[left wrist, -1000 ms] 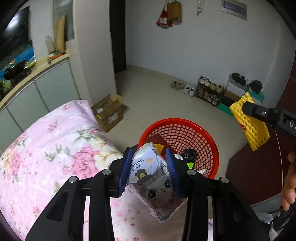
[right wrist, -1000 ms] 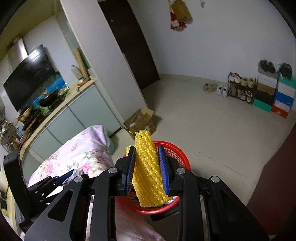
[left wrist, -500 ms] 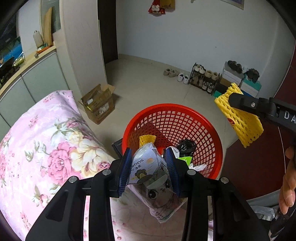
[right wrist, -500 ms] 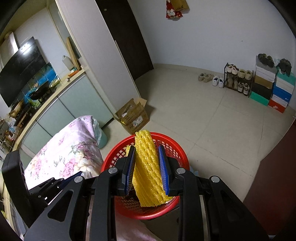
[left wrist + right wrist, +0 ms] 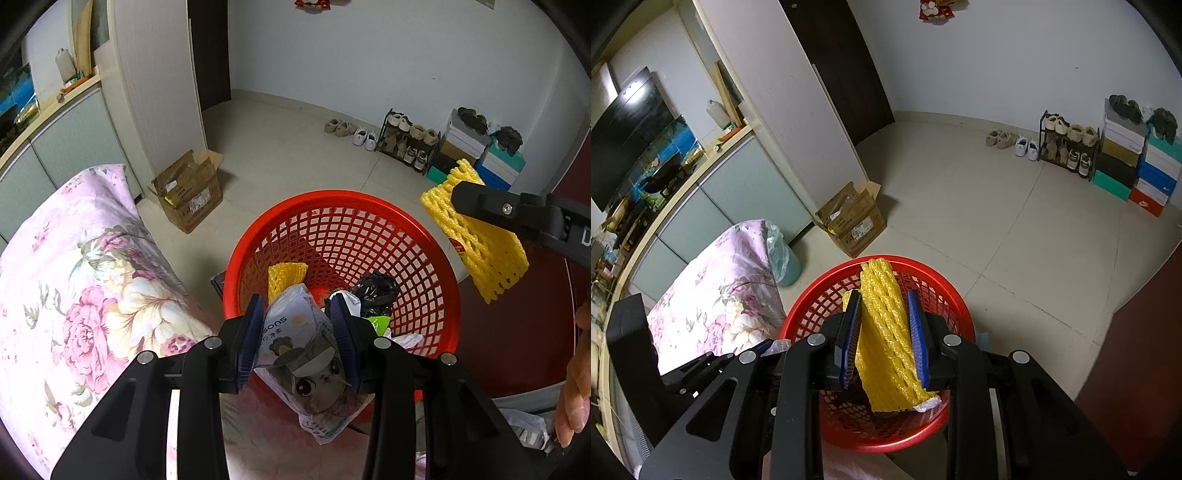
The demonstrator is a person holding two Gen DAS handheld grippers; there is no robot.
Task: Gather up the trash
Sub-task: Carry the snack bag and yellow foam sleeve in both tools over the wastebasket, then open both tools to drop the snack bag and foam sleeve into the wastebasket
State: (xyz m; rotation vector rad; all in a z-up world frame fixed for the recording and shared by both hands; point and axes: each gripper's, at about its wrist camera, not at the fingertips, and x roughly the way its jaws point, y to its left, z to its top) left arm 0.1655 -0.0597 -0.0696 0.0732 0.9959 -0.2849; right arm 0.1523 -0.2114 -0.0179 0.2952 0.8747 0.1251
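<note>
Compared with a second earlier, both grippers had swung over the red basket point(image 5: 448, 291) beside the flowery bed point(image 5: 74, 280), so both drops looked about ready. The left gripper point(image 5: 297, 338) had its jaws clamped on a plastic wrapper point(image 5: 295, 347) reading "SUOSONS"-ish above the near rim, and the right gripper point(image 5: 882, 338) was squeezing yellow foam netting point(image 5: 886, 339) over the middle.

An open cardboard box point(image 5: 853, 221) sits on the floor beside a floral quilt point(image 5: 74, 280); a shoe rack point(image 5: 1067, 147) lines the far wall.
</note>
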